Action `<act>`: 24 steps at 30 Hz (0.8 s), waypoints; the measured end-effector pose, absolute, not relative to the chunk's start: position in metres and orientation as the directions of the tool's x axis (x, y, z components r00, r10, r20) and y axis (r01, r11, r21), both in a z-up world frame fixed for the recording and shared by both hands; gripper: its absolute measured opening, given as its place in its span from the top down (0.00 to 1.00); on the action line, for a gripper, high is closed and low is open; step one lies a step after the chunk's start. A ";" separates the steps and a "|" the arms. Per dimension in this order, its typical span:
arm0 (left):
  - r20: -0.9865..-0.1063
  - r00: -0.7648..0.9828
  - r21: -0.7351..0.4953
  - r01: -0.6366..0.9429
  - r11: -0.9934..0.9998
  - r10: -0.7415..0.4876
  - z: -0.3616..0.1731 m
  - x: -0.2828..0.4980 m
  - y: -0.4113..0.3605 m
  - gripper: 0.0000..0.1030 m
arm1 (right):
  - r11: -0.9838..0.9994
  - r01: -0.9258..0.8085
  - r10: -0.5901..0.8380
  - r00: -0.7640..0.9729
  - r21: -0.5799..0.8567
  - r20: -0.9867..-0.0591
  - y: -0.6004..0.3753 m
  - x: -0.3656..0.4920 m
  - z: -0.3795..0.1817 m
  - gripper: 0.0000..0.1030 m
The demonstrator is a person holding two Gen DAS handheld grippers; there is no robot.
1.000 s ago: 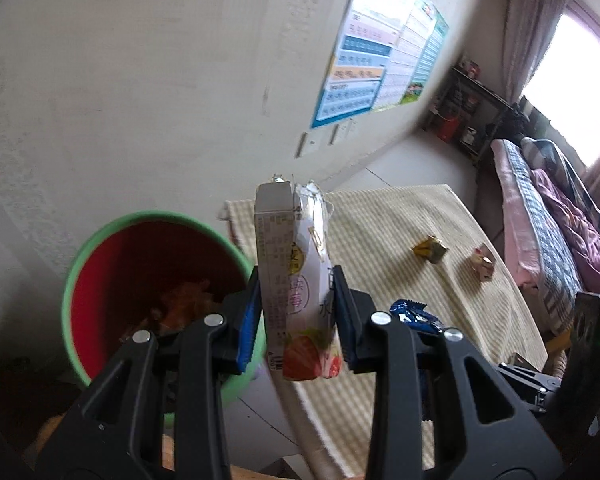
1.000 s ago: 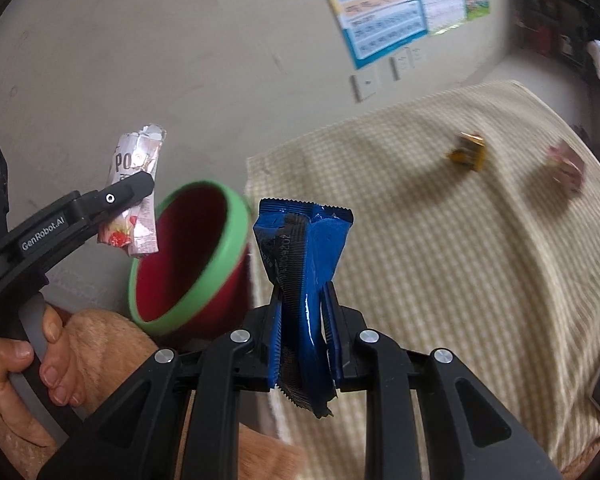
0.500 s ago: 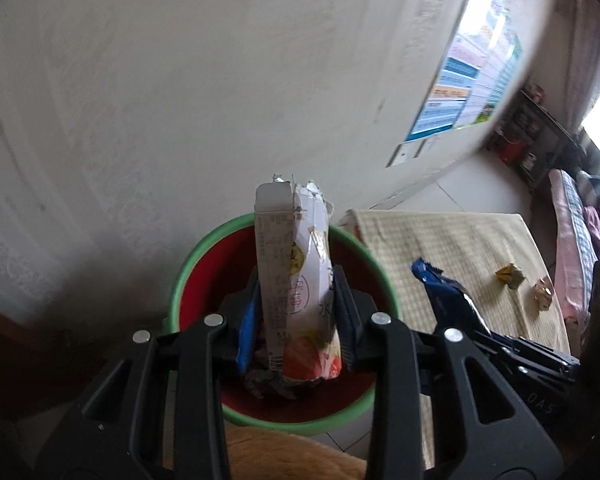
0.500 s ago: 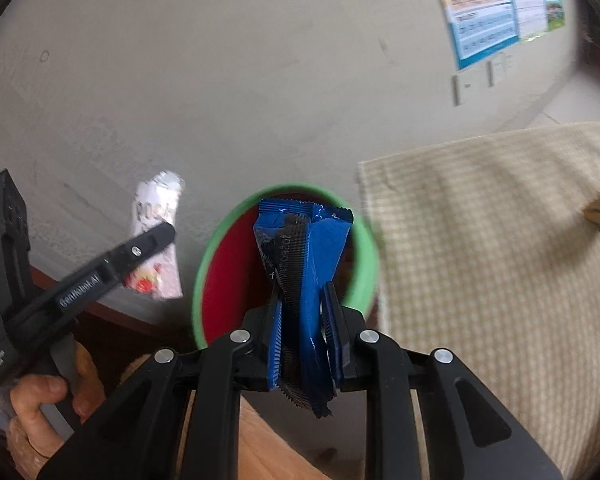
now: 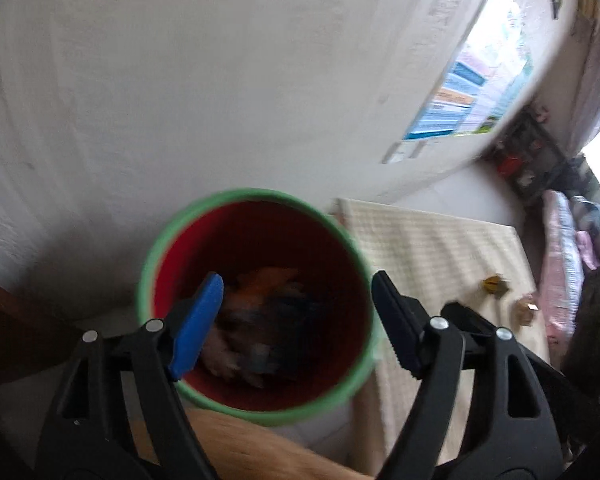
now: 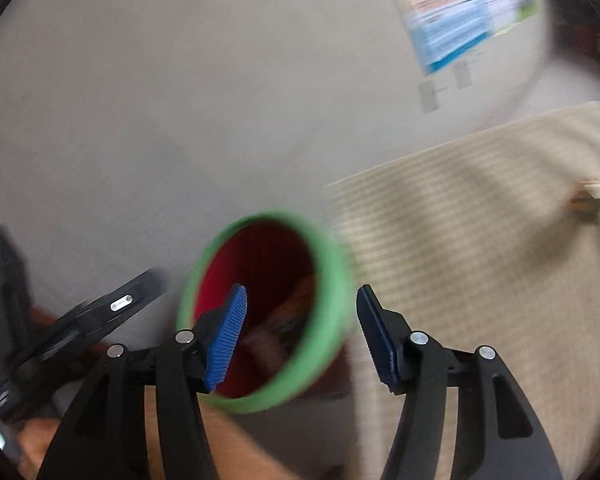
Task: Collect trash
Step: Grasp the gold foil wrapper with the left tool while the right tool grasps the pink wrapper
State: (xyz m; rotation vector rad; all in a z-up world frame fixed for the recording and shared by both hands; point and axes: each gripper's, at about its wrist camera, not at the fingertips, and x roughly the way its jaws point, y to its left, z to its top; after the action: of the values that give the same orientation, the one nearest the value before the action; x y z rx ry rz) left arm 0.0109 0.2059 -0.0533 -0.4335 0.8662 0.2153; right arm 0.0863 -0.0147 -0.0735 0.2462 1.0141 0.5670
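Green-rimmed, red inside: the bin stood by the wall just off the corner of the cloth-covered counter, with a blurred heap of wrappers lying in its bottom. The left tool hung over the mouth with its jaws spread wide and nothing between them. The right tool was likewise gaping and empty, over the bin's near rim, with the left one visible off to its side. Both views were smeared by motion, so fine detail inside the bin could not be read.

Two pieces of trash were left out on the counter: a small yellow piece and a brownish one just beyond it, both well apart from the bin.

Risks, as a judgement. The tools sat close together over one opening, so they could knock each other or clip the rim and tip the bin, which looked light. The remaining pieces looked small and crumpled; a hasty pinch could skid them along the checked cloth or push them off the far edge toward the bed. The cloth itself could get caught in a jaw and dragged. A loosely held scrap might also drop short of the bin on the way back.
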 end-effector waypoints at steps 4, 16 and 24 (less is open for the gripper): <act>-0.762 0.644 -0.278 -0.239 0.930 -0.062 -0.058 0.021 0.161 0.28 | 0.934 -0.146 0.352 0.547 0.327 -0.759 -0.101 0.110 -0.076 0.45; -0.800 0.599 -0.143 -0.151 0.978 -0.025 -0.083 0.039 0.113 0.28 | 0.993 0.110 -0.095 0.502 -0.045 -0.860 -0.273 0.177 -0.124 0.30; -0.828 0.561 -0.086 -0.152 0.985 0.014 -0.091 0.045 0.105 0.28 | 0.993 0.047 -0.120 0.476 -0.111 -0.871 -0.278 0.199 -0.148 0.61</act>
State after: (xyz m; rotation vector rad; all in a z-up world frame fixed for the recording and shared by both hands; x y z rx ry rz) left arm 0.0455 0.1048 -0.0908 -0.1535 0.9715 0.0984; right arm 0.1991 -0.2784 -0.1479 -0.0754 1.0696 -0.1020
